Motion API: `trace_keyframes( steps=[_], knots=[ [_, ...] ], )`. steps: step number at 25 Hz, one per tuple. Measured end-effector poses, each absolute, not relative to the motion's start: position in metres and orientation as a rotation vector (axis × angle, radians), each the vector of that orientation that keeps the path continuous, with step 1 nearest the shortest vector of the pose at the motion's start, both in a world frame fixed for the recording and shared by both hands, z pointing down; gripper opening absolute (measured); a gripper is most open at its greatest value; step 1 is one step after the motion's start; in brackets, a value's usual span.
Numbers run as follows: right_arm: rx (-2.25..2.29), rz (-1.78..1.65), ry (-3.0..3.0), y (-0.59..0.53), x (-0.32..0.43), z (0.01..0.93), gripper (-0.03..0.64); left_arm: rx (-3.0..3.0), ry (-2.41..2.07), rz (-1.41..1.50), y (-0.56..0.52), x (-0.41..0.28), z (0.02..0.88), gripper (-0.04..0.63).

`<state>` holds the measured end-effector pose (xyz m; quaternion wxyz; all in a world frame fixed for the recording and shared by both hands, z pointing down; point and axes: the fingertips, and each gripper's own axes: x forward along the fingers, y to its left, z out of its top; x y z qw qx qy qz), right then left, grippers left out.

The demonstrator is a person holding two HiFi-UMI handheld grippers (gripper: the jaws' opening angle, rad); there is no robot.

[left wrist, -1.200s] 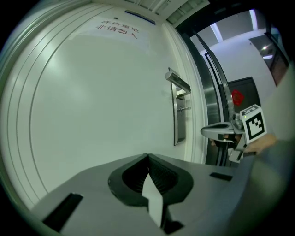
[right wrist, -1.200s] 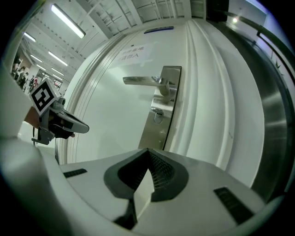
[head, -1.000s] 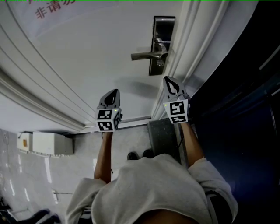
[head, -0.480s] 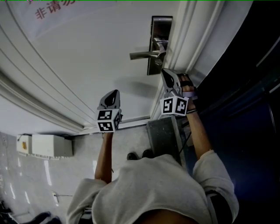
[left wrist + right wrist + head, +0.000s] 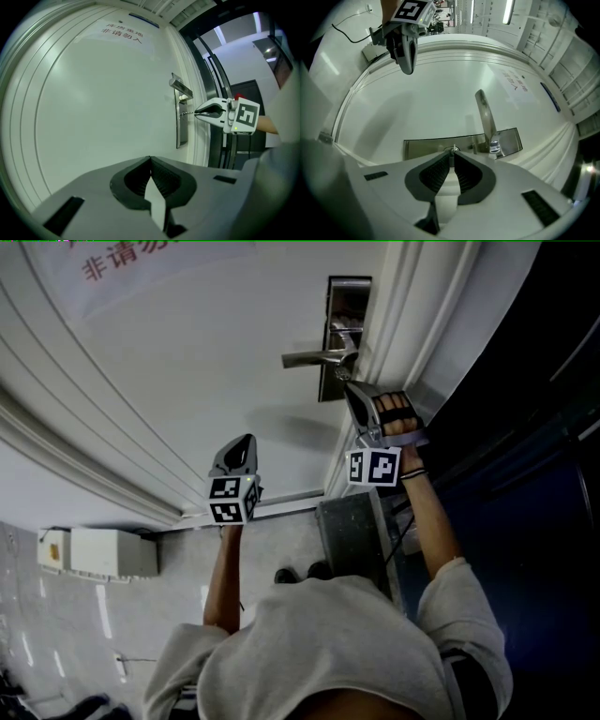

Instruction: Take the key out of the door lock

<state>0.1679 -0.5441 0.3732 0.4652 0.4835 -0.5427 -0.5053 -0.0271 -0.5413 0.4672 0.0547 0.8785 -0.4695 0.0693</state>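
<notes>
Barely visible, key (image 5: 453, 149) pinched in right gripper (image 5: 452, 155), left gripper (image 5: 150, 160) closed

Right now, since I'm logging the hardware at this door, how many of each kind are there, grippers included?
grippers: 2 (left gripper, right gripper)
lever handle: 1
lock plate: 1
key: 1
Total: 5

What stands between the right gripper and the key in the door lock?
Nothing visible does. The right gripper has its jaws closed on the key at the lock plate. The door handle sits off to one side, clear of them.
</notes>
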Motion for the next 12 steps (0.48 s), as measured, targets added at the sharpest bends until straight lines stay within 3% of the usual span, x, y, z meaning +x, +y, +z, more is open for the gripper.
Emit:
trace_keyframes(
  steps=[3,12],
  knots=[
    [1.168,-1.212,-1.327,-0.549,0.169,0.378,0.144,2.669,-1.424,0.210,-0.541,-0.027,0.467,0.018],
    [1.176,-1.241,-1.285,-0.565,0.168,0.371,0.130,2.663,-1.424,0.230,-0.543,-0.032,0.473,0.018]
  ],
)
